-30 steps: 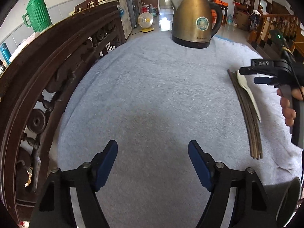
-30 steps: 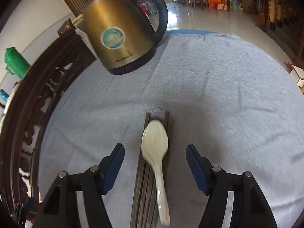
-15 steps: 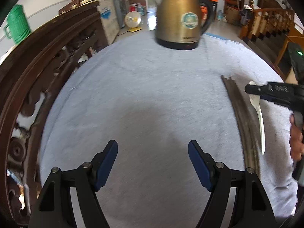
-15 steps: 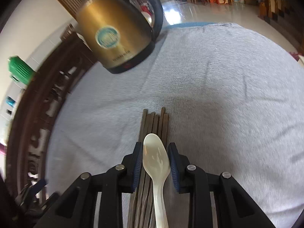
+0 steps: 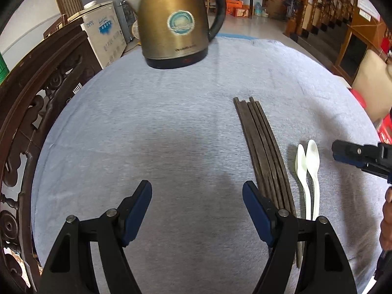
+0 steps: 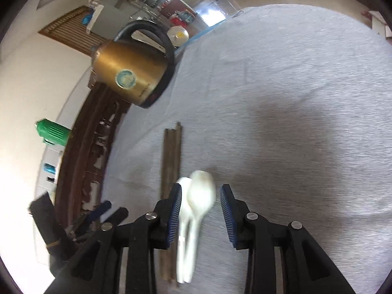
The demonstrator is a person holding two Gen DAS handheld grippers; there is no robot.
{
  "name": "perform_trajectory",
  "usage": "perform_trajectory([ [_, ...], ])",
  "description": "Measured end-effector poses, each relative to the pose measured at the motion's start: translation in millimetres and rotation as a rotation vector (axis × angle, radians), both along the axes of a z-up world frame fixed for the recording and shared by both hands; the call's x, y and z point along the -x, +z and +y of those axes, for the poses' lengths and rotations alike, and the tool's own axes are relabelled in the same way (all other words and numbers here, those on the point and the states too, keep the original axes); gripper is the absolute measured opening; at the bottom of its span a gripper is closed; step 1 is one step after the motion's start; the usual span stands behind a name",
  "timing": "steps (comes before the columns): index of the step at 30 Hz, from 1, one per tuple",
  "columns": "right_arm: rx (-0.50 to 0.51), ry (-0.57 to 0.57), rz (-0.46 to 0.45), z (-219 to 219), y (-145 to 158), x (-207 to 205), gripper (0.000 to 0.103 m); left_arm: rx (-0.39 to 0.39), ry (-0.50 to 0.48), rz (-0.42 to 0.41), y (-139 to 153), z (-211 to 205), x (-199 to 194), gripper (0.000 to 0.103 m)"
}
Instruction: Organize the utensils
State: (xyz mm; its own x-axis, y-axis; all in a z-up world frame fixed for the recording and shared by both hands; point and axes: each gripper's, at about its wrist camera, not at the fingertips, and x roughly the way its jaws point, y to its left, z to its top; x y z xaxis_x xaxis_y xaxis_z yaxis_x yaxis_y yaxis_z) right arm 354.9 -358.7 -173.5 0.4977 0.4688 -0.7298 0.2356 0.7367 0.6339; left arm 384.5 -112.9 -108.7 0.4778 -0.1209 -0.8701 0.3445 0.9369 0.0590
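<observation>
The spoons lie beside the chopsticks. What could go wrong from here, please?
1. The right gripper has just been opening. Both spoons show between its jaws, not pressed, and they lie close to the chopsticks. Closing here could catch two spoons at once or drag a chopstick along.
2. The left gripper is open, with one finger over the near end of the chopsticks. A sideways move may scatter the bundle across the cloth.

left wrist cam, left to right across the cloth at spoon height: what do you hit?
carved wooden rail → grey cloth → dark chopstick bundle → two white spoons → right claw
</observation>
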Motion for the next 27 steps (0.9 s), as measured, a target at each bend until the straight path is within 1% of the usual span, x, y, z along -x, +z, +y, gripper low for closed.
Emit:
perform_trajectory([
  [1, -0.011, 0.002, 0.009, 2.8, -1.5, -0.8, 0.052, 0.008, 0.003, 0.003, 1.4, -1.3, 2.5, 0.077],
  [2, -0.017, 0.006, 0.014, 5.4, -2.7, -1.8, 0.057, 0.010, 0.005, 0.009, 0.0, -2.6, 2.5, 0.077],
  [4, -0.011, 0.012, 0.023, 13.8, -7.1, -5.6, 0.062, -0.006, 0.004, 0.008, -2.7, -3.7, 1.5, 0.075],
  [5, -0.006, 0.009, 0.030, 14.8, -11.1, -5.9, 0.062, -0.012, 0.004, 0.004, -2.6, -3.9, 1.9, 0.073],
  [6, 0.000, 0.001, 0.027, 17.6, -12.5, -8.3, 0.062, -0.015, 0.002, 0.004, -2.5, -3.6, 1.9, 0.067],
  [7, 0.026, -0.011, 0.019, 20.1, -11.1, -10.2, 0.062, -0.015, 0.000, 0.010, -3.1, -4.1, 0.5, 0.063],
  [9, 0.094, -0.013, 0.021, 26.3, -8.5, -13.7, 0.062, -0.010, 0.000, 0.012, -2.6, -3.5, 0.5, 0.061],
  [10, 0.132, -0.009, 0.022, 30.0, -7.0, -15.5, 0.055, -0.014, -0.001, 0.007, -2.8, -3.6, -0.1, 0.061],
  [11, 0.185, 0.002, 0.029, 34.0, -6.3, -16.8, 0.038, -0.016, -0.004, 0.004, -2.6, -4.1, -0.3, 0.061],
  [12, 0.258, 0.021, 0.036, 39.4, -6.2, -18.5, 0.030, -0.013, -0.012, 0.004, -2.8, -4.6, -1.3, 0.061],
  [13, 0.302, 0.032, 0.034, 42.1, -5.8, -18.5, 0.019, -0.003, -0.027, 0.009, -2.9, -6.8, -2.2, 0.061],
  [14, 0.311, 0.039, 0.038, 42.3, -6.9, -18.2, 0.009, 0.005, -0.041, 0.015, -3.2, -9.5, -2.9, 0.061],
  [17, 0.278, 0.027, 0.018, 29.4, -9.1, -8.5, 0.006, 0.024, -0.097, 0.032, -4.5, -24.0, -4.2, 0.061],
  [22, 0.285, -0.015, -0.018, 5.0, -8.1, 11.0, 0.006, 0.072, -0.192, 0.068, -9.9, -57.0, -10.6, 0.061],
  [23, 0.289, -0.023, -0.021, 1.9, -7.1, 13.3, 0.006, 0.081, -0.223, 0.077, -12.0, -66.0, -12.0, 0.061],
  [26, 0.293, -0.052, -0.042, -12.7, -2.1, 24.0, 0.006, 0.078, -0.259, 0.101, -20.8, -84.7, -18.4, 0.060],
  [27, 0.294, -0.063, -0.051, -17.6, 0.2, 27.4, 0.006, 0.071, -0.269, 0.106, -23.9, -89.7, -19.8, 0.053],
])
